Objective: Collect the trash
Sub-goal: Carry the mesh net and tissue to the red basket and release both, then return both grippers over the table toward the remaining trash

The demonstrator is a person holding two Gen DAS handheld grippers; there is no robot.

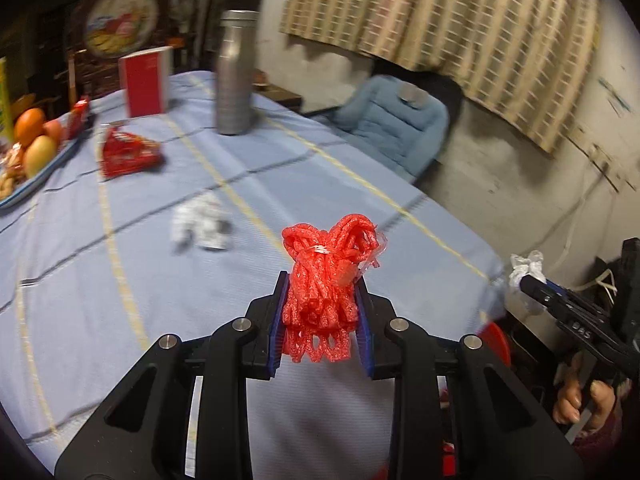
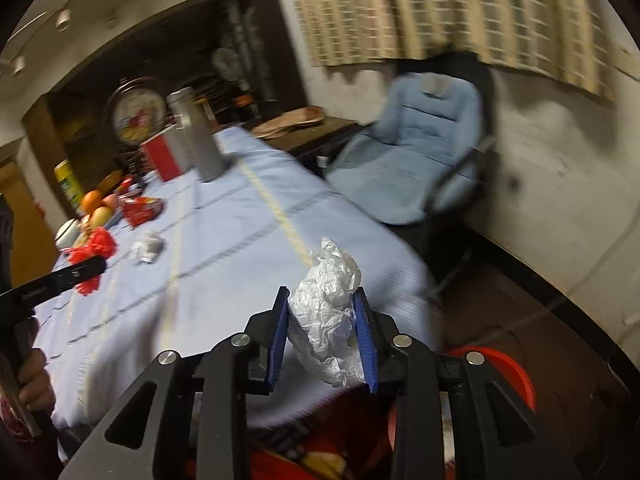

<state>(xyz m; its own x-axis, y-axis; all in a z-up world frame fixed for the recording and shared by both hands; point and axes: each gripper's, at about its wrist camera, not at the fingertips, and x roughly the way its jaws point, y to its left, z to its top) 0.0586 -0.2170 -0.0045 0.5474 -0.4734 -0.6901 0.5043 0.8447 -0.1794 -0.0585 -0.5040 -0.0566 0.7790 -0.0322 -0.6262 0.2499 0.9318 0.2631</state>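
Note:
My left gripper (image 1: 322, 280) is shut on a bunched red foam net (image 1: 326, 276) and holds it above the near part of the blue tablecloth (image 1: 120, 280). My right gripper (image 2: 322, 296) is shut on a crumpled white plastic bag (image 2: 328, 312), held over the table's edge above a red bin (image 2: 516, 376). The right gripper with the bag also shows in the left wrist view (image 1: 528, 268). A crumpled white wrapper (image 1: 200, 222) and a red snack packet (image 1: 128, 152) lie on the cloth farther off.
A steel bottle (image 1: 234, 76) and a red box (image 1: 146, 82) stand at the table's far end. A fruit tray (image 1: 32, 148) sits at the far left. A blue padded chair (image 2: 420, 152) stands beyond the table by the wall.

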